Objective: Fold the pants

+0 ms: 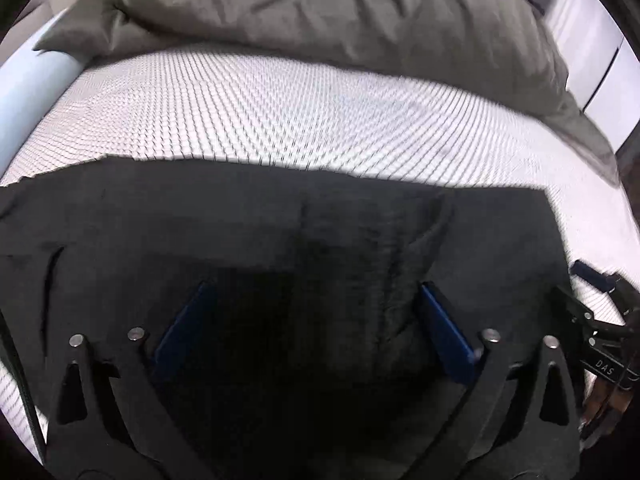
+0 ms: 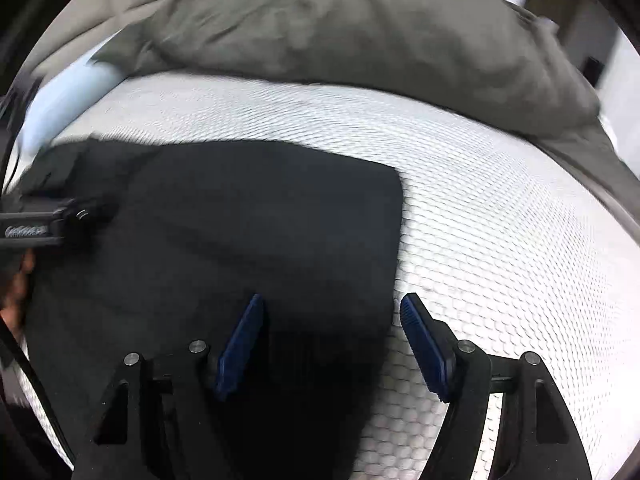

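Dark grey pants [image 1: 248, 232] lie flat on a white honeycomb-patterned bed cover [image 1: 280, 112]. My left gripper [image 1: 316, 292] is open, its blue pads [image 1: 444, 332] spread wide just above the pants' middle. My right gripper [image 2: 332, 304] is open over the pants' [image 2: 240, 220] right edge: its left pad is over the cloth, its right pad [image 2: 424, 344] over the bed cover [image 2: 500, 220]. The right gripper shows at the right edge of the left wrist view [image 1: 592, 280]. The left gripper's body shows at the left edge of the right wrist view [image 2: 52, 220].
A grey-green pillow [image 1: 320, 8] lies across the head of the bed, behind the pants; it also shows in the right wrist view [image 2: 360, 28]. A pale blue rolled edge [image 1: 24, 92] runs along the bed's left side. A white wall panel [image 1: 588, 52] stands at the far right.
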The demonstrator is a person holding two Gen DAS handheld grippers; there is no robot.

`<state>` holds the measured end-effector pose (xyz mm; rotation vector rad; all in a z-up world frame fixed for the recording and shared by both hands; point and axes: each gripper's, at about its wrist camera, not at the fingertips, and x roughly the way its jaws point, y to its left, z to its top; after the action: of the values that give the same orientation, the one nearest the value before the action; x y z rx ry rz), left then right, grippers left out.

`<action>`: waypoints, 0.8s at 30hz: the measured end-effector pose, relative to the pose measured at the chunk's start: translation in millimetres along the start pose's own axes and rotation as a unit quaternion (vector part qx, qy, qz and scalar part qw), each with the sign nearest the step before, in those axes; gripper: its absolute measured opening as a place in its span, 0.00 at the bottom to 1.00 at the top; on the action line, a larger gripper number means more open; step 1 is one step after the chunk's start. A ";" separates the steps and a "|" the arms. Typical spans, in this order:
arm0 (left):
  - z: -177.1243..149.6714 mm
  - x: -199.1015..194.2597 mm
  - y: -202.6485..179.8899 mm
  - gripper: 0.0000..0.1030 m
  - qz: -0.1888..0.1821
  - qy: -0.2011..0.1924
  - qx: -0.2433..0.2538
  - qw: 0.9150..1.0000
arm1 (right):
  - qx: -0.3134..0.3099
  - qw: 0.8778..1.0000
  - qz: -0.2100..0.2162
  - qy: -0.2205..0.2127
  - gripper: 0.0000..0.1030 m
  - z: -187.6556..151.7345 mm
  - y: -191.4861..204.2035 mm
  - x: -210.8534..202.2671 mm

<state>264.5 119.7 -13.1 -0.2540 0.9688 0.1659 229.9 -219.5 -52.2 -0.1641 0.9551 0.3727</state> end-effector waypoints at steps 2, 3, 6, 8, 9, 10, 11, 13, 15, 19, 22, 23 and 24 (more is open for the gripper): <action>8.0 -21.2 -17.8 0.95 -0.001 -0.049 0.030 0.998 | 0.016 0.999 0.032 -0.026 0.71 7.2 -2.0 -11.7; 9.4 -24.1 -25.3 0.95 0.000 -0.061 0.040 0.997 | 0.013 0.998 0.039 -0.037 0.71 13.9 3.3 -14.8; 10.9 -5.0 -45.8 0.95 0.024 -0.055 0.063 0.996 | -0.006 0.997 0.063 -0.037 0.71 26.0 20.9 -5.0; 10.7 17.0 -49.9 0.92 0.039 -0.029 0.060 0.997 | 0.005 0.998 0.070 -0.003 0.71 27.6 24.3 14.1; 13.9 26.8 -48.2 0.91 0.039 -0.021 0.055 0.998 | 0.013 0.997 0.071 0.010 0.70 26.0 23.1 22.6; 15.0 32.7 -45.8 0.91 0.037 -0.014 0.046 0.998 | 0.015 0.998 0.066 0.016 0.67 21.3 21.4 25.4; 16.9 35.6 -43.4 0.91 0.035 -0.011 0.038 0.999 | 0.014 0.998 0.056 0.018 0.66 22.9 17.8 31.3; 20.7 34.2 -35.7 0.92 0.035 -0.018 0.016 0.999 | 0.007 1.000 0.023 0.013 0.64 27.5 12.6 30.1; 22.8 32.3 -29.6 0.92 0.038 -0.024 -0.003 0.999 | 0.013 1.000 -0.020 0.002 0.64 28.1 1.3 27.1; 23.1 28.3 -28.6 0.92 0.044 -0.033 -0.008 0.998 | 0.043 0.999 -0.012 -0.014 0.64 20.7 -19.3 18.1; 17.7 4.1 -33.2 0.92 0.047 -0.065 0.001 0.997 | 0.023 0.999 -0.013 -0.029 0.64 12.0 -14.1 -0.6; 13.6 -6.0 -33.5 0.92 0.043 -0.072 0.003 0.996 | 0.009 0.999 -0.002 -0.035 0.64 7.4 -6.6 -10.9; 8.3 -17.2 -35.4 0.92 0.036 -0.082 0.007 0.996 | -0.002 0.999 0.008 -0.040 0.64 3.2 0.7 -17.7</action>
<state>270.4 87.7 10.6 -0.1896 0.8160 0.2417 222.8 -222.1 -35.9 -0.1435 0.8763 0.3928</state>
